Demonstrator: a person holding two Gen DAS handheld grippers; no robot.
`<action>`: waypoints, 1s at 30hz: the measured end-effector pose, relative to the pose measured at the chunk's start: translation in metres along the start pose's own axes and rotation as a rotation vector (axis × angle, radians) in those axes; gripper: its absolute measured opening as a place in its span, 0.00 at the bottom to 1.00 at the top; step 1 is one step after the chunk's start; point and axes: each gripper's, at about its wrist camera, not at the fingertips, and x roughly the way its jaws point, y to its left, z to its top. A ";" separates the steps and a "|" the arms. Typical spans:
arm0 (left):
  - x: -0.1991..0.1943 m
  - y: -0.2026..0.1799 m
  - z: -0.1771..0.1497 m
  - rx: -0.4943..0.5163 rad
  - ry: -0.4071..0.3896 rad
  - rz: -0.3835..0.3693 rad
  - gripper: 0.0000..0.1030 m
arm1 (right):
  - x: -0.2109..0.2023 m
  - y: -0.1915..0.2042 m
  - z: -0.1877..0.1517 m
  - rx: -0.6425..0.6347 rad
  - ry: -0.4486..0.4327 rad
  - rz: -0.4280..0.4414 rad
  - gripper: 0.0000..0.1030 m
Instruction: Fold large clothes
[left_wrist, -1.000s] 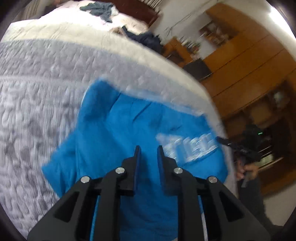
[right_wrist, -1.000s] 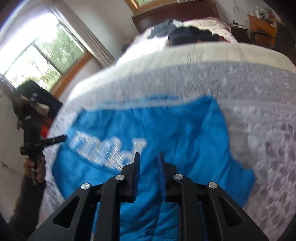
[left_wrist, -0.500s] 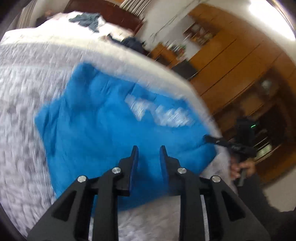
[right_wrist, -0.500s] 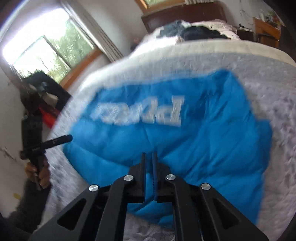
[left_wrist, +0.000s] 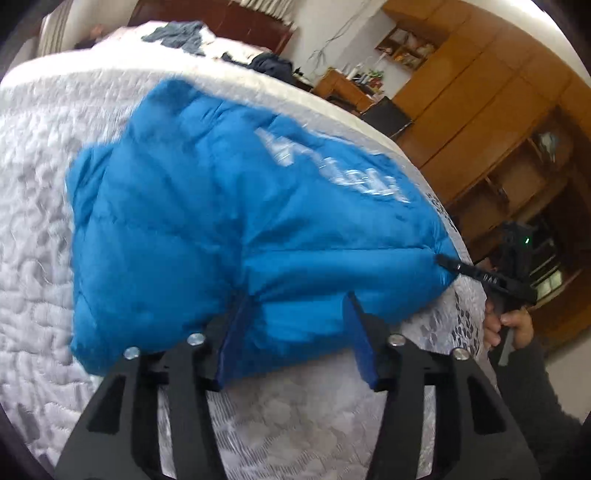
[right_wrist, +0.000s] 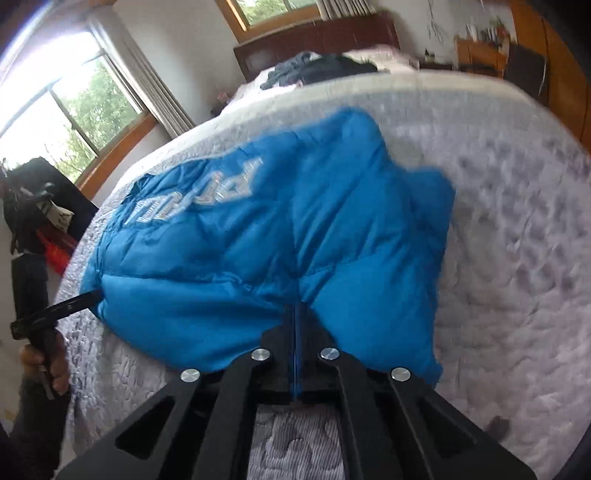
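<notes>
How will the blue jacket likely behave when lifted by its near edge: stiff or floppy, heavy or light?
The jacket looks puffy and quilted, so probably light for its size. Its creased folds on the bed suggest it will sag, not hold shape. The smooth shell may slip, though the right tool pinches it shut.

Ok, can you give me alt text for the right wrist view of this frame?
The right gripper is shut on the near edge of a puffy blue jacket lying on a quilted grey bedspread. The left gripper reaches the jacket's far-left corner; dark clothes are piled near the headboard.
</notes>
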 end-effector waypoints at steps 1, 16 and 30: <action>-0.003 -0.003 0.000 -0.002 -0.005 -0.003 0.52 | -0.001 0.003 0.000 -0.005 -0.006 -0.006 0.00; -0.099 -0.099 -0.087 0.114 -0.208 0.171 0.97 | -0.115 0.085 -0.091 -0.115 -0.228 -0.079 0.96; -0.149 -0.106 -0.156 0.087 -0.163 0.302 0.97 | -0.124 0.174 -0.172 -0.220 -0.233 -0.168 0.96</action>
